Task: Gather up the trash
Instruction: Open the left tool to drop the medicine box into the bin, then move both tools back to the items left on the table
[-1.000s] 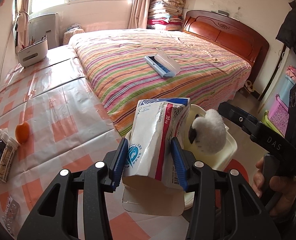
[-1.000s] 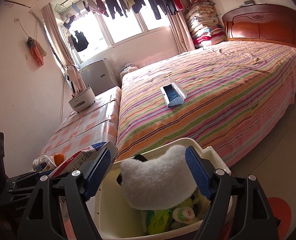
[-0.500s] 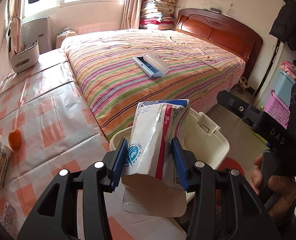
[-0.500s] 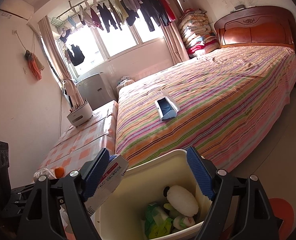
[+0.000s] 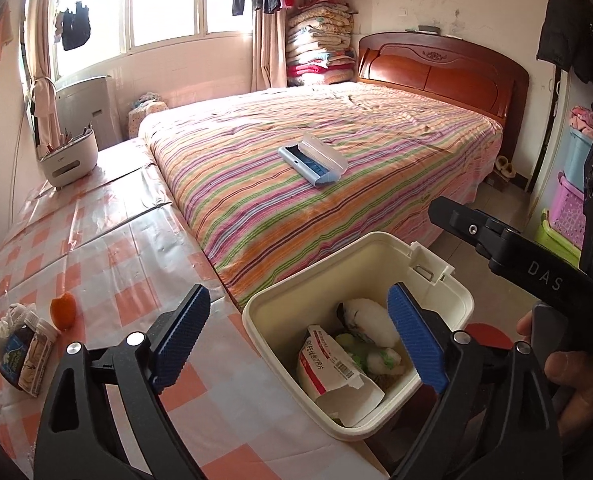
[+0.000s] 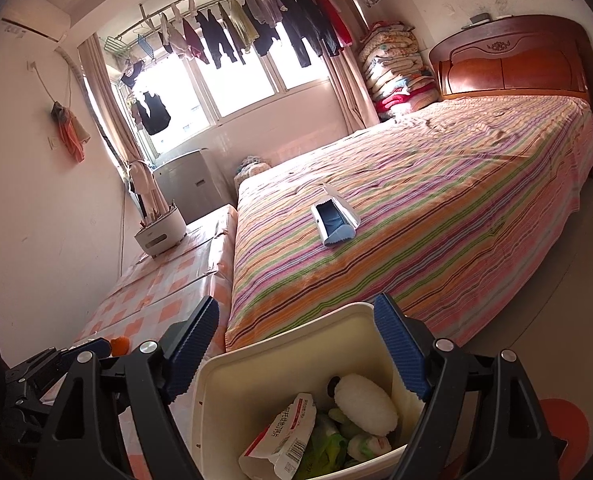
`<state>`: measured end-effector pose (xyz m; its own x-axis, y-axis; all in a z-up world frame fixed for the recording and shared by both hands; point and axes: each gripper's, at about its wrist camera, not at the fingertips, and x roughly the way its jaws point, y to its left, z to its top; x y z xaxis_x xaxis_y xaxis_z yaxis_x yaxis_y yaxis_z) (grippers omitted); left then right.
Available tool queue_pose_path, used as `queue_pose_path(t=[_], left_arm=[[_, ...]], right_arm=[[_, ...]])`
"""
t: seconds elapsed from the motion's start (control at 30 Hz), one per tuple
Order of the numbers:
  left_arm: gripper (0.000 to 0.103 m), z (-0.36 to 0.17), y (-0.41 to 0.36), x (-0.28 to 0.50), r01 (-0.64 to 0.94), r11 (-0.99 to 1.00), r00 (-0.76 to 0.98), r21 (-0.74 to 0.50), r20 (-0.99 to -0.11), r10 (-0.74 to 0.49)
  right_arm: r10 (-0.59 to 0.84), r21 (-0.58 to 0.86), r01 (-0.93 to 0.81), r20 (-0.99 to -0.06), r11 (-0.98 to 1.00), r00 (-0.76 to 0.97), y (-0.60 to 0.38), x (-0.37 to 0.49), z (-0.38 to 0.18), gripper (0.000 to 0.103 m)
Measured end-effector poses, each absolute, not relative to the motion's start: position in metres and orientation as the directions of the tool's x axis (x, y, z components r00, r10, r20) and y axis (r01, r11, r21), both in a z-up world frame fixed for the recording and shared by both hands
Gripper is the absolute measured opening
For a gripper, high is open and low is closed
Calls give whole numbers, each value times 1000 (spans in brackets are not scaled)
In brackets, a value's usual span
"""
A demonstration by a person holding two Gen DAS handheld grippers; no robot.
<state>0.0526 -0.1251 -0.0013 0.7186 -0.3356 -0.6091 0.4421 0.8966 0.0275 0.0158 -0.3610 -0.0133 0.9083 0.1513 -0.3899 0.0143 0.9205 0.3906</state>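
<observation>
Trash sits in the cream bin (image 5: 448,300), which stands between the table edge and the striped bed (image 5: 336,168). Inside it: a torn white-and-red paper packet (image 5: 328,364) lying tilted against the near wall, a fluffy white lump (image 5: 366,314) with a dark end behind it, and green and white wrappers (image 6: 336,432) underneath. Same contents show from my right side, packet (image 6: 288,436) at the front, white lump (image 6: 366,398) toward the back.

My left tongs (image 5: 296,336) are spread wide with nothing between the blue pads (image 5: 180,332); they hang above the bin, one pad over the table, the other over the bin's far side. My right tongs (image 6: 296,352) are also apart and empty, straddling the bin rim (image 6: 284,340) from above.

On the checkered tablecloth (image 5: 96,248): a small orange fruit (image 5: 63,310), and near it a bundle of packets and a small bottle (image 5: 24,352), just beside a crumpled white wad. Farther back, a white holder (image 5: 68,158) with pens or sticks in it.

On the bed, well apart from the bin, an open blue-and-white case (image 5: 312,158). Laundry hangs on a rail (image 6: 256,32) over the window.
</observation>
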Motion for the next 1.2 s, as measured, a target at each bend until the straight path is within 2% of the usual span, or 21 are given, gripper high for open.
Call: queue_pose_path(t=[0.27,0.73,1.0,1.2], left_arm=[[89,1,-107,54,389,920,732,41,-620,-281],[89,10,-40,73,230,973,749,-15,-635,-187],[89,12,-5,78,166,983,743,-79,-645,-177],[89,11,3,77,149,987,744,-67,-650,-156]], right_arm=[[167,384,-4,-392,923,905,-353,18,-13,78],[210,364,-54,-404,930,890,-324,26,-12,78],[242,360,-88,-409,929,880,-306,31,-11,78],[262,366,-106,-409,924,874,-295,33,-12,78]])
